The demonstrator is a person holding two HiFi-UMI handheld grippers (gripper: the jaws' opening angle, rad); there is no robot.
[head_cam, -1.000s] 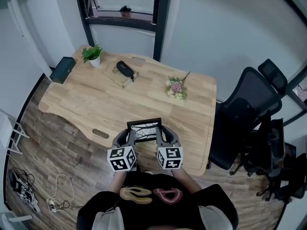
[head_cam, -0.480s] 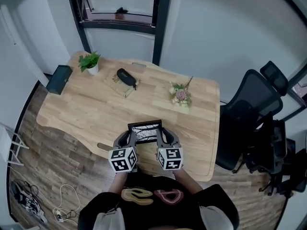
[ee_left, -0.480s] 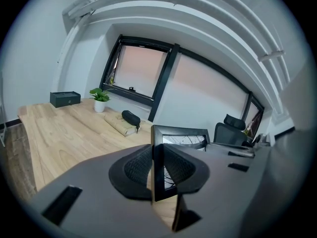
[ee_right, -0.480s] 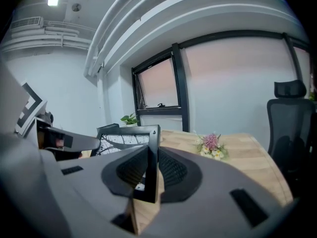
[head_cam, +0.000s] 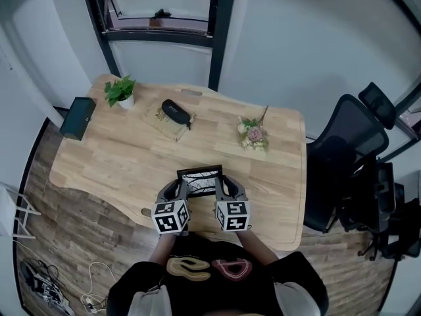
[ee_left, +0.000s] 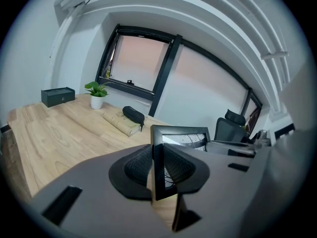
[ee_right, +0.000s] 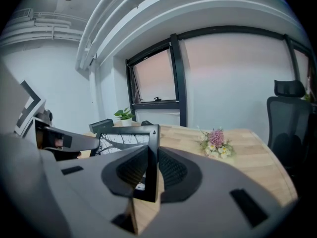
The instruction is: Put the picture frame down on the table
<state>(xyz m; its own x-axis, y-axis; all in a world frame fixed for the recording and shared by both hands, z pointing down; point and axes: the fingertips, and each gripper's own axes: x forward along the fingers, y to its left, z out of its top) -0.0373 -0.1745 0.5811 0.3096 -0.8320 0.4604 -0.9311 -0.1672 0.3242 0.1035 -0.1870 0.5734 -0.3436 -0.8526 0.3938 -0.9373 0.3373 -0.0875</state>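
Note:
A black picture frame (head_cam: 199, 179) with a black-and-white branch print hangs over the near edge of the wooden table (head_cam: 118, 157), held between both grippers. My left gripper (head_cam: 178, 189) is shut on the frame's left side (ee_left: 158, 167); its pads press on the black edge. My right gripper (head_cam: 221, 188) is shut on the frame's right side (ee_right: 151, 162). In the right gripper view the frame's face (ee_right: 124, 139) shows to the left of the jaws, with the left gripper (ee_right: 54, 140) beyond it.
On the table lie a small potted plant (head_cam: 122, 91), a dark box (head_cam: 76, 118), a black case on a book (head_cam: 175, 113) and a bunch of flowers (head_cam: 254, 134). A black office chair (head_cam: 345, 157) stands to the right. A window is behind the table.
Both grippers and the frame have moved forward over the table's near edge. The table's objects have shifted in the head view as the person stepped closer.

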